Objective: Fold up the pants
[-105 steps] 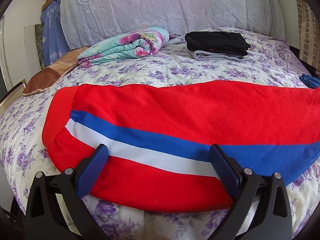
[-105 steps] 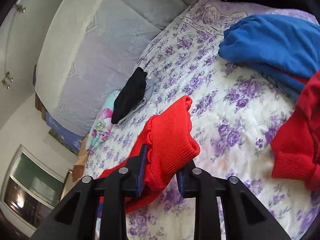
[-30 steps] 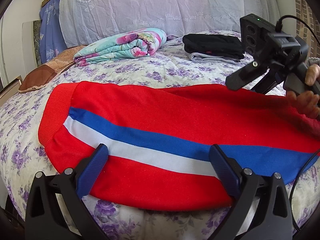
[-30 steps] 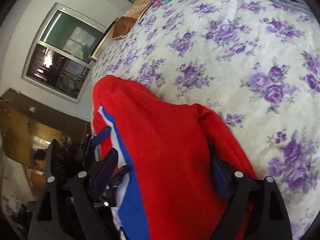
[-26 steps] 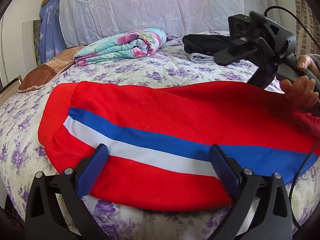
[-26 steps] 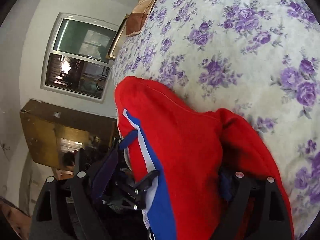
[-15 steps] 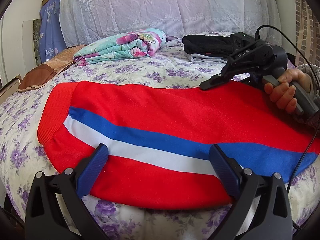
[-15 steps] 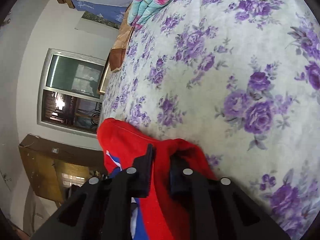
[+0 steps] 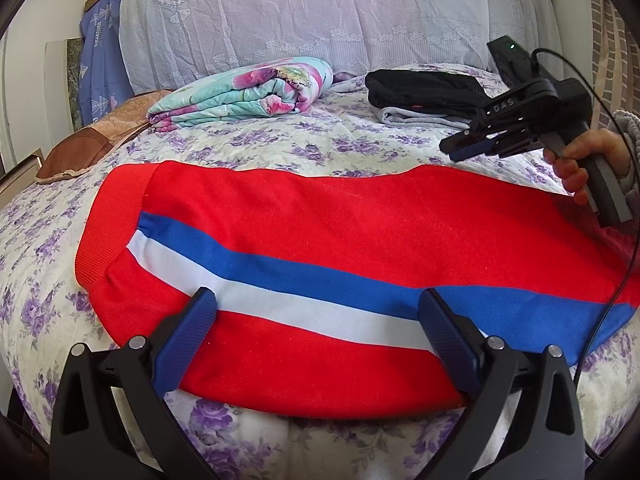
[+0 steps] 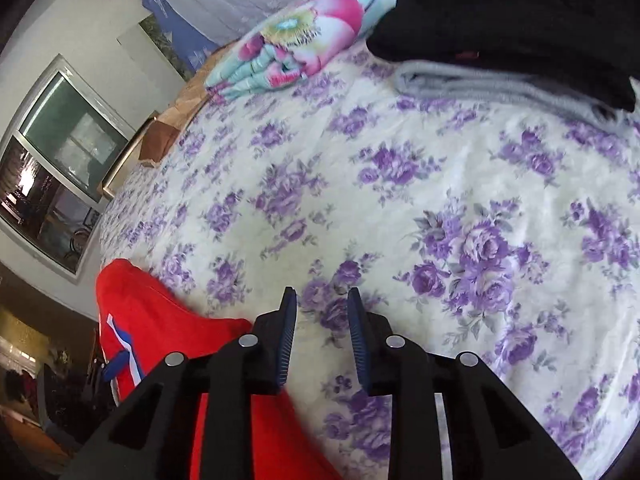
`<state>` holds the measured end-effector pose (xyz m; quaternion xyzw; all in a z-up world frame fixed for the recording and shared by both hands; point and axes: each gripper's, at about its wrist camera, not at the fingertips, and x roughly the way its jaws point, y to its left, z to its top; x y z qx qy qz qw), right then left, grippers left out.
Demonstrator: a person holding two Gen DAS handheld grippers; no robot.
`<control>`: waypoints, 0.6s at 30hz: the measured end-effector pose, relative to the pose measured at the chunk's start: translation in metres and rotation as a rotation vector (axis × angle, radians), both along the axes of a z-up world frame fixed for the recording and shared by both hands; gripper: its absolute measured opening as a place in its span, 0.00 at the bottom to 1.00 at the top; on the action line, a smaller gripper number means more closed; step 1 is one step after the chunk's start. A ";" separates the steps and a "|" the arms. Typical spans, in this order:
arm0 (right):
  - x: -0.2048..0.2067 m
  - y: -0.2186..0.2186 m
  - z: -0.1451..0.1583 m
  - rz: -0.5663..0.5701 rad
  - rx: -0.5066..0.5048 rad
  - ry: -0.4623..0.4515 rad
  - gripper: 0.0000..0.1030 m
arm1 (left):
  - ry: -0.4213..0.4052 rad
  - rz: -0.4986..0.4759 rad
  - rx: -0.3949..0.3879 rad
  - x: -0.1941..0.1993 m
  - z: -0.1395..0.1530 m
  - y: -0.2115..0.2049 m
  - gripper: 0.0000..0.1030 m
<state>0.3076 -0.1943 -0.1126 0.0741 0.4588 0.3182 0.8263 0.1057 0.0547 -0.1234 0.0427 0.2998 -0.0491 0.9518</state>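
Note:
The red pants (image 9: 320,236) with a blue and a white side stripe lie flat across the flowered bed (image 9: 280,152), waistband cuff to the left. My left gripper (image 9: 320,312) is wide open, low over the pants' near edge, holding nothing. My right gripper (image 9: 460,149) shows in the left wrist view above the pants' far right edge, held in a hand. In the right wrist view the right gripper (image 10: 322,316) has a narrow gap between its fingers and is empty over the bedspread (image 10: 440,200), with the pants (image 10: 160,320) to its lower left.
A folded flowered quilt (image 9: 244,92) and a stack of folded black and grey clothes (image 9: 420,92) lie at the back by the lace-covered headboard (image 9: 320,12). A brown cushion (image 9: 92,144) is at the far left. A window (image 10: 52,168) is on the left wall.
My right gripper has let go of the red pants fabric, lifted off and now points over the bare bedspread. The pants lie flatter at the right. My left gripper has not moved.

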 end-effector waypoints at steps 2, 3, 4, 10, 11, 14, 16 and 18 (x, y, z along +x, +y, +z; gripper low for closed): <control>-0.023 0.020 0.014 0.089 -0.019 -0.080 0.22 | 0.000 0.000 0.001 0.000 0.000 0.000 0.95; -0.034 0.029 0.016 0.133 -0.022 -0.096 0.22 | 0.000 0.000 0.001 -0.001 0.000 0.000 0.95; -0.041 0.040 0.014 0.161 -0.037 -0.092 0.22 | 0.000 0.000 0.001 -0.001 0.000 0.000 0.95; -0.030 0.048 -0.031 0.113 -0.133 0.009 0.04 | 0.000 0.001 0.001 -0.002 0.000 0.000 0.95; -0.027 0.044 -0.028 0.098 -0.108 0.028 0.04 | 0.001 0.003 0.002 -0.002 0.000 0.000 0.95; -0.043 0.039 -0.010 0.080 -0.068 -0.029 0.10 | 0.000 0.006 0.006 -0.003 0.000 0.001 0.95; -0.050 0.040 -0.010 0.092 -0.092 -0.041 0.18 | 0.000 0.005 0.006 -0.003 0.000 0.000 0.95; -0.045 0.037 -0.026 0.087 -0.107 0.009 0.27 | 0.003 0.007 0.006 -0.003 0.000 0.000 0.95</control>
